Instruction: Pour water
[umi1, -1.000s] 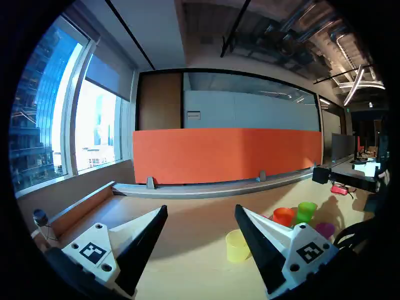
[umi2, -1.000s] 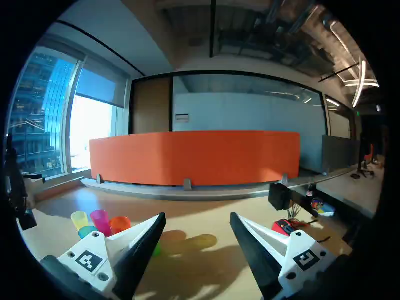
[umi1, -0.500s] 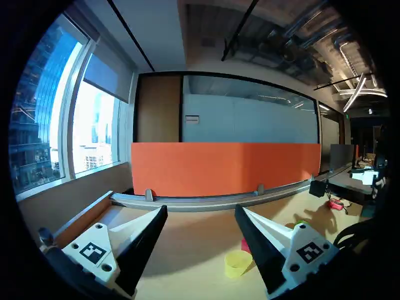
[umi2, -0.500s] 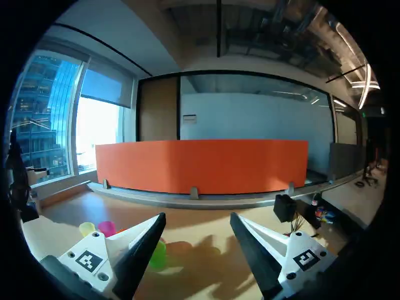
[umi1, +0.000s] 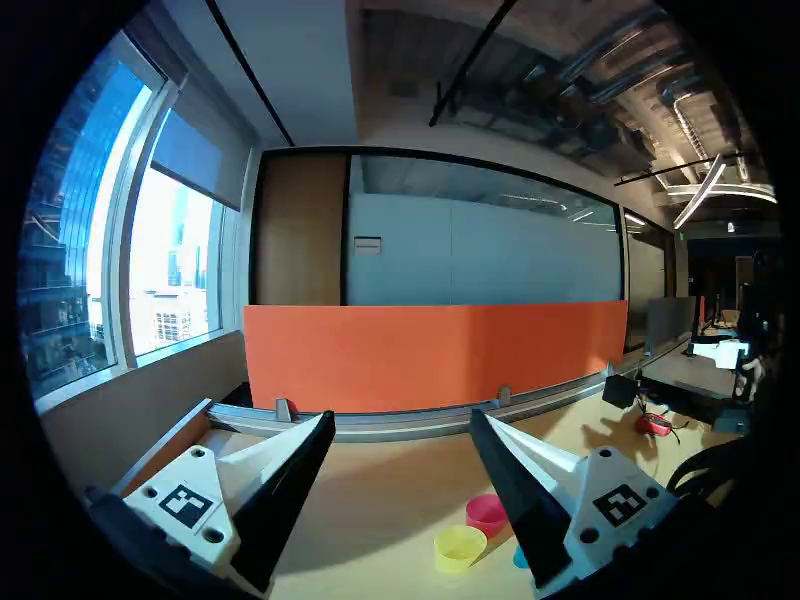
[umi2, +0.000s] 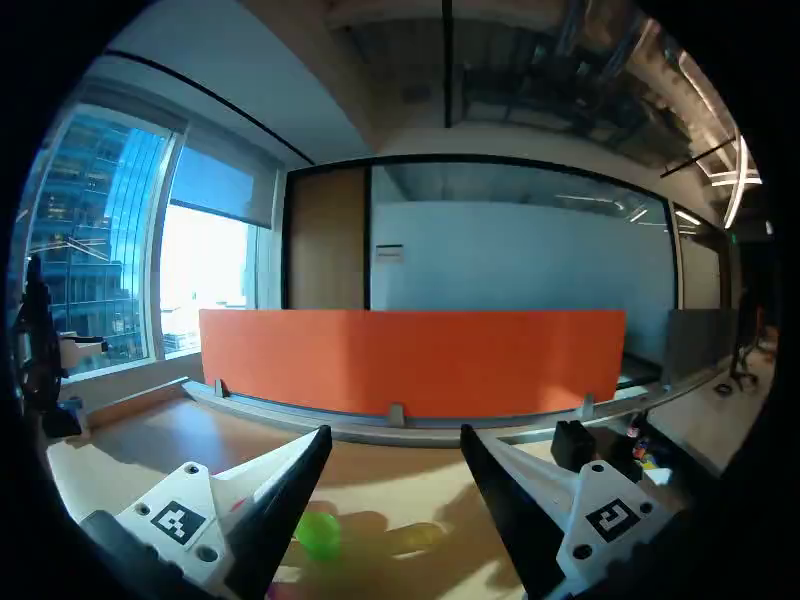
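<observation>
Left gripper (umi1: 400, 420) hangs above the tabletop (umi1: 380, 510), fingers spread wide, nothing between them. Just below its right finger sit a yellow cup (umi1: 460, 548) and a pink cup (umi1: 487, 513), upright and close together. Right gripper (umi2: 394, 432) is open and empty too, with a green cup (umi2: 318, 533) just under its left finger. Both point level at the orange partition (umi1: 430, 355), high over the cups. That's a ready stance, I'd say, with room to dip and pick one. Which cup holds water? Can't tell from here. No grasp made yet.
</observation>
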